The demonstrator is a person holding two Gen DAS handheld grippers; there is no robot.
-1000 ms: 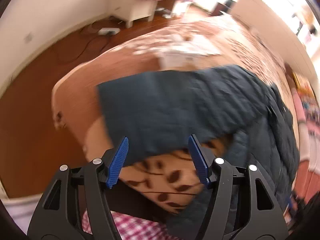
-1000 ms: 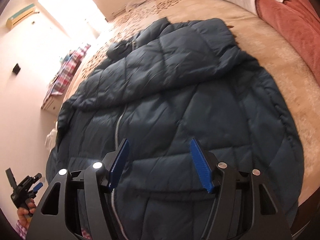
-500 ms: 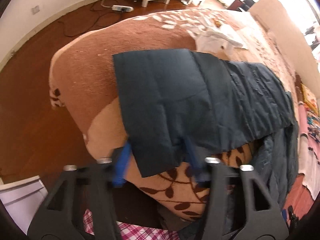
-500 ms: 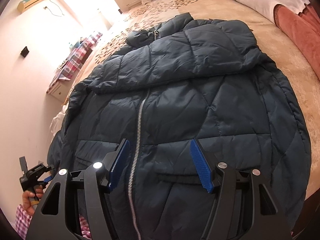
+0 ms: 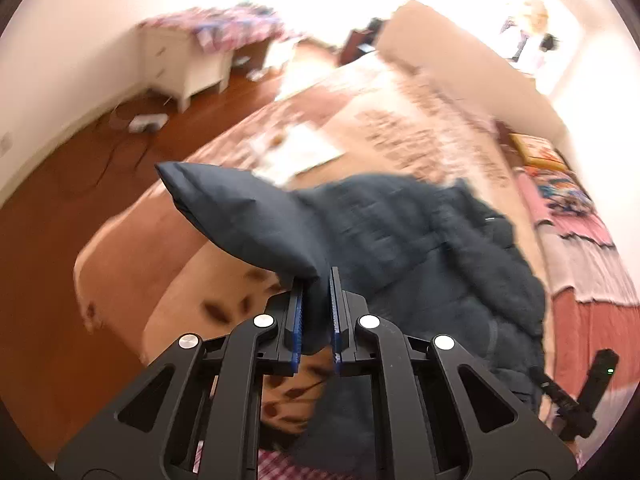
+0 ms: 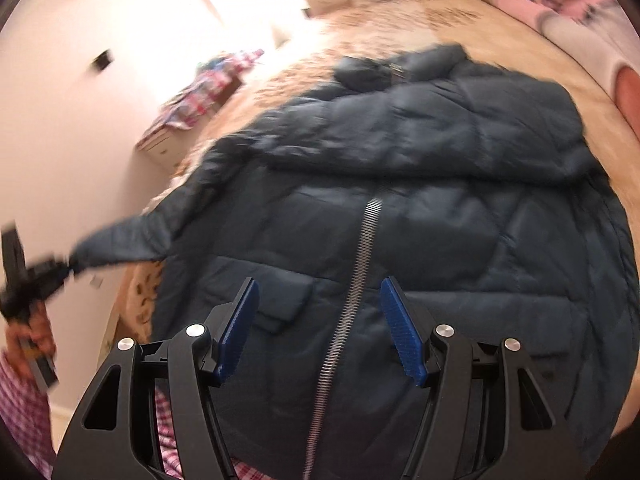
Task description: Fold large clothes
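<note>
A dark blue quilted jacket (image 6: pixel 420 208) lies front up on the bed, zipper (image 6: pixel 360 264) running down its middle. My left gripper (image 5: pixel 316 292) is closing on the end of the jacket's sleeve (image 5: pixel 248 216), and the cuff sits pinched between its blue pads, lifted off the bedspread. In the right wrist view the same gripper (image 6: pixel 60 270) shows at far left with the sleeve (image 6: pixel 120 244) stretched out to it. My right gripper (image 6: pixel 320 320) hovers open over the jacket's lower front near a pocket flap (image 6: pixel 284 304), with nothing between its fingers.
The bed has a tan bedspread with a leaf pattern (image 5: pixel 200 276); pink and red bedding (image 5: pixel 580 264) lies along its far side. A white dresser (image 5: pixel 188 64) stands by the wall on the wooden floor (image 5: pixel 60 184), with a power strip (image 5: pixel 146 122) and cables. A hand in a checked sleeve (image 6: pixel 28 344) holds the left gripper.
My left gripper went from open over the flat sleeve to pinching its cuff and has lifted it off the bed. The right gripper has slid sideways across the jacket's front, still open.
</note>
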